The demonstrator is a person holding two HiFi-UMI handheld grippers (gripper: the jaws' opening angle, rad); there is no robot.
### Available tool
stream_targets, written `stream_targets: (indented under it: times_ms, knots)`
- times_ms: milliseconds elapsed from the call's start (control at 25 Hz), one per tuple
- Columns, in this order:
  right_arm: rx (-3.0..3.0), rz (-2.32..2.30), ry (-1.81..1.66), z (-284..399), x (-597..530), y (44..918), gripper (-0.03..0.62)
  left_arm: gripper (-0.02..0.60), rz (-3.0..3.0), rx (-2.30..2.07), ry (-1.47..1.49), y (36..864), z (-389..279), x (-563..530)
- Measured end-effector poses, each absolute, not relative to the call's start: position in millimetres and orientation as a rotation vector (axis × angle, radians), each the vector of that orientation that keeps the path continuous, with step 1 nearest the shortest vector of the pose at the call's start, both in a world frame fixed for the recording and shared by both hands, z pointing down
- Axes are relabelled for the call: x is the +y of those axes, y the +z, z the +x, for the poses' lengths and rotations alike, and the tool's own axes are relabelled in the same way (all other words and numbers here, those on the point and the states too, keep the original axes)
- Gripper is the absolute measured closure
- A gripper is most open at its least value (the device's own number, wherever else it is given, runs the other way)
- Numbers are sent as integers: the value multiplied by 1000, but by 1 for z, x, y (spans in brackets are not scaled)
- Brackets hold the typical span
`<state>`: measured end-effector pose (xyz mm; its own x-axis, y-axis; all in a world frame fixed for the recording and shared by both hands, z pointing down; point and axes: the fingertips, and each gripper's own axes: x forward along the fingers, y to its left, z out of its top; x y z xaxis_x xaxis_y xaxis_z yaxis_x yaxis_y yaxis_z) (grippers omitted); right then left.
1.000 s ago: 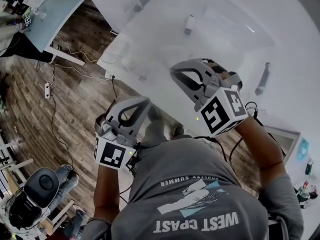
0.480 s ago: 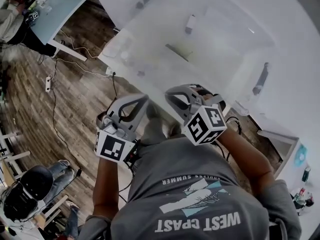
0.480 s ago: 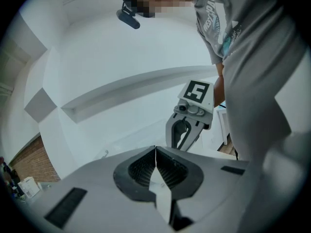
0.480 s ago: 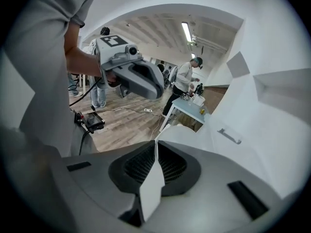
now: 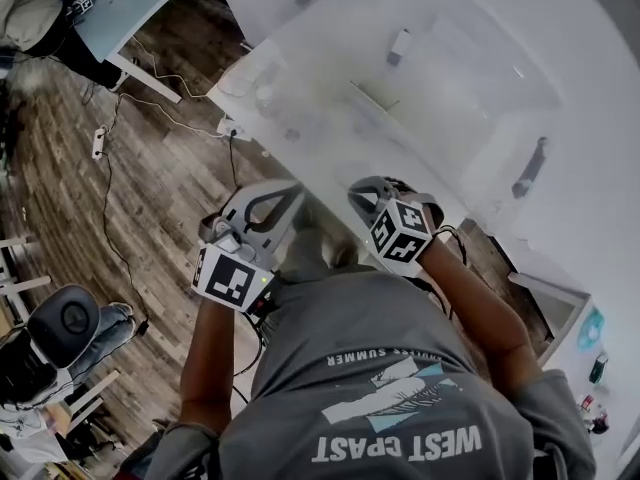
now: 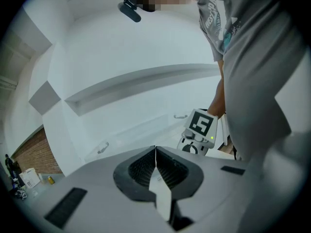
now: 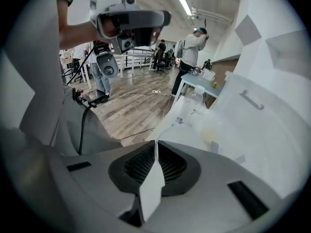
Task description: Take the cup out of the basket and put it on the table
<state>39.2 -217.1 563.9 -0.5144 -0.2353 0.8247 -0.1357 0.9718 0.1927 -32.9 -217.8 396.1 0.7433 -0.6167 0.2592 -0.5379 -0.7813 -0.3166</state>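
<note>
You hold both grippers just off the near edge of the white table (image 5: 440,78), close to your chest and over none of its top. The left gripper (image 5: 275,203) has its jaws pressed together with nothing between them, and the right gripper (image 5: 368,196) is clenched and empty too.

By my reading, no step of the task is in hand: this is a rest pose, with the reach not yet begun. The table top is washed out by glare. A few faint shapes lie on it, but neither the cup nor the basket can be made out among them, so I can't place the cup beyond guessing it sits somewhere on that top.

The next move calls for you to find the basket first, then carry one gripper out over the table, part its jaws, and come down on the cup's wall or rim.

Counted: two grippers, one white table, no cup or basket that I can confirm. Beyond the table's far end are one desk (image 5: 130,8) and one standing person (image 7: 192,52).
</note>
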Motion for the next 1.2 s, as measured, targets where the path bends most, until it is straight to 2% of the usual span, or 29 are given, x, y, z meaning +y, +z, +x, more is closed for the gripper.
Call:
stream_targets:
  times_ms: [320, 680, 960, 1200]
  knots:
    - [-1980, 200, -30, 51, -217, 629, 562, 566, -2734, 931, -520, 405, -38, -215]
    - [-1909, 200, 44, 53, -223, 652, 560, 566, -2742, 940, -521, 410, -43, -214]
    - [-1948, 228, 63, 53, -227, 644, 545, 566, -2739, 958, -523, 410, -47, -212]
    - [-2084, 363, -2, 44, -235, 599, 515, 566, -2729, 954, -521, 406, -45, -209]
